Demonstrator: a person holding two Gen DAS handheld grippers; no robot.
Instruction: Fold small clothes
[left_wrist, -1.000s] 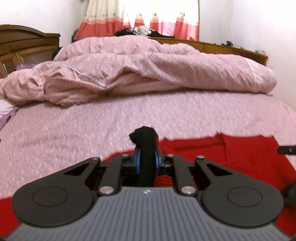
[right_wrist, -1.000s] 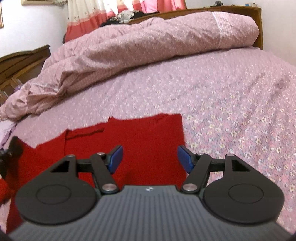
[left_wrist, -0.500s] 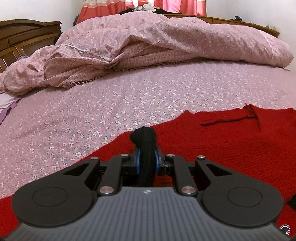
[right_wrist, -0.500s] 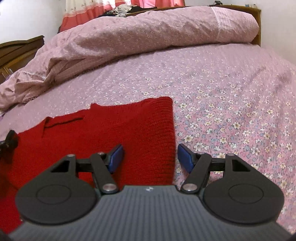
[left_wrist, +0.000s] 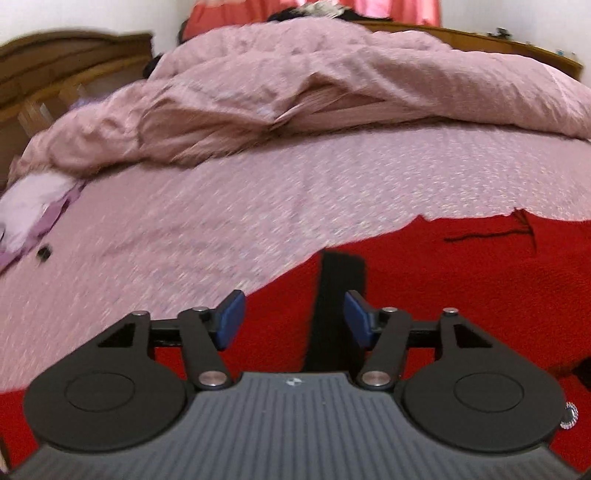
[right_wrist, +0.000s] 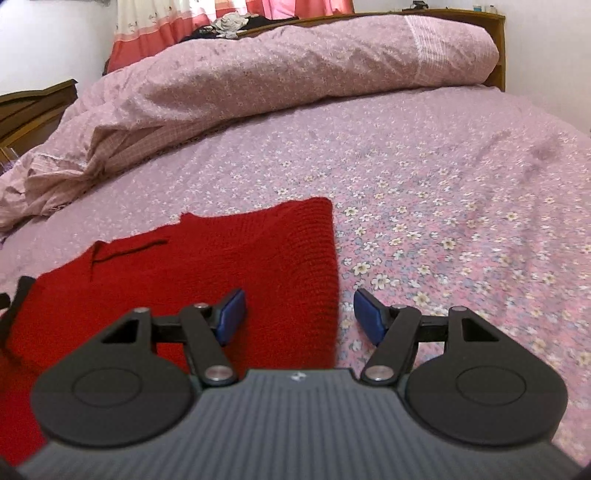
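A red knitted garment lies flat on the pink flowered bedsheet; it also shows in the left wrist view. A black cuff or band of it lies between the fingers of my left gripper, which is open just above the red cloth. My right gripper is open over the garment's right edge, its left finger above the red knit and its right finger above the sheet. The black band shows at the far left of the right wrist view.
A crumpled pink duvet is heaped across the back of the bed. A wooden headboard stands at the left, and lilac cloth lies on the bed's left edge. Curtains hang behind.
My left gripper has opened and let go of the black band, which now lies on the red garment. Both grippers have lowered towards the bed. The right gripper stays open.
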